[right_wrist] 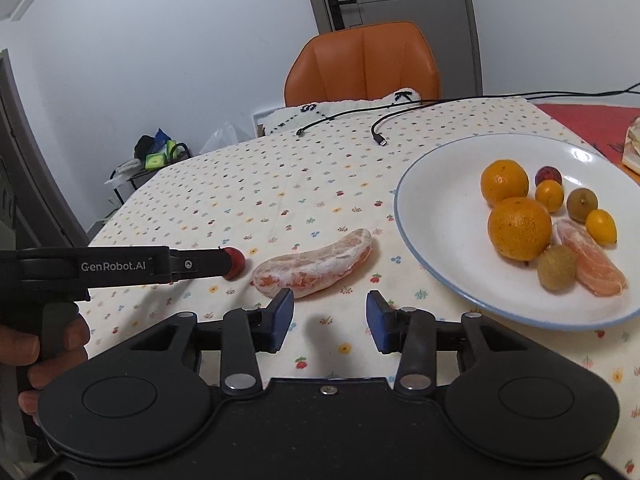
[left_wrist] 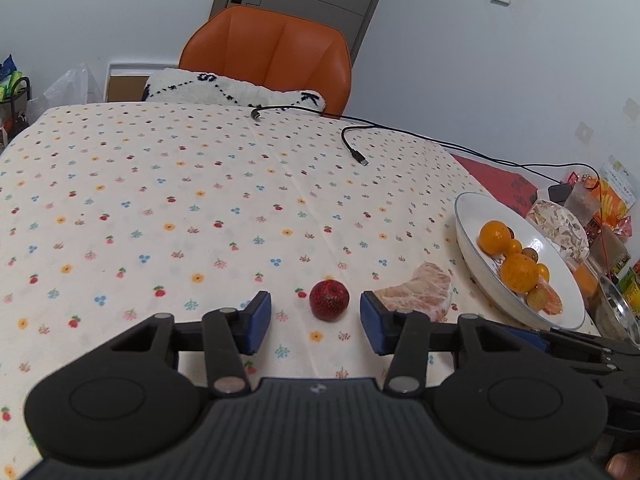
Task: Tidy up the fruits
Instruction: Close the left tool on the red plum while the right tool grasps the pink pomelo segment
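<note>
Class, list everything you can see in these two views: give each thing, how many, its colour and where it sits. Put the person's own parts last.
Small red fruit: one, dark red, on the tablecloth between the left tongs' fingers.
Peeled citrus segment: one, pinkish-orange, on the cloth beside the plate.
Plate: one, white with blue rim, right side of table.
Oranges: two, orange, on the plate.
Other plate fruit: small yellow, brownish and red pieces plus citrus segments.
Tablecloth: one, cream, flower-printed.
Cables: black, far table edge.
Chair: one, orange, behind table.
Left tongs: open.
Right tongs: open.
Hand: holding the left tongs' handle.
</note>
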A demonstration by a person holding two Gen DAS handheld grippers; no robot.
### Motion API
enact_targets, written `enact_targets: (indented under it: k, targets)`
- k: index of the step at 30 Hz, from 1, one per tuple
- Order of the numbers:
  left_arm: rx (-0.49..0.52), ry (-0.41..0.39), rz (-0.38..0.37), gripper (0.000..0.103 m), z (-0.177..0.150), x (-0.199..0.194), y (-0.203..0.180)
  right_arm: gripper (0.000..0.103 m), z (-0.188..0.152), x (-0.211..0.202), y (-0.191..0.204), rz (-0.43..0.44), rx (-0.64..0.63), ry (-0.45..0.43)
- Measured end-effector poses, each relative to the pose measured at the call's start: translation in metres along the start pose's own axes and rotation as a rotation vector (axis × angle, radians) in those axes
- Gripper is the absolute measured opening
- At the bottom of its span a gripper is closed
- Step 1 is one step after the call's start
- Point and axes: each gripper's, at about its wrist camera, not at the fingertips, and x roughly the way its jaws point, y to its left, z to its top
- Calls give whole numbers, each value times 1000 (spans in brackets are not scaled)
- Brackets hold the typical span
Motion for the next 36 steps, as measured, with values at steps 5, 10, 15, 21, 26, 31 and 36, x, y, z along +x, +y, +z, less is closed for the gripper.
enact_targets:
  k: [5,10,15,21,26,31,36]
  targets:
    - [4,3,-7,42,2,8,-3,41,3,11,2,-10,-25,9]
    - [6,2,-12,29,4,14,-4,42,6,17,6,0,-50,8]
    - [-8,1,-18,21,5,13,0,44,9,22,11,5,-63,17]
    - [-36,-31,6,21,12,2,17,66,10,31,28,-6,-126,30]
    - [-50,-48,25,21,15,-5,31,77,7,38,44,-65,-209,38]
    - [-63,-53,33,21,15,-10,41,79,7,37,46,-89,-218,34]
    - [-74,-57,28,21,15,-12,48,79,11,38,46,-134,-214,13]
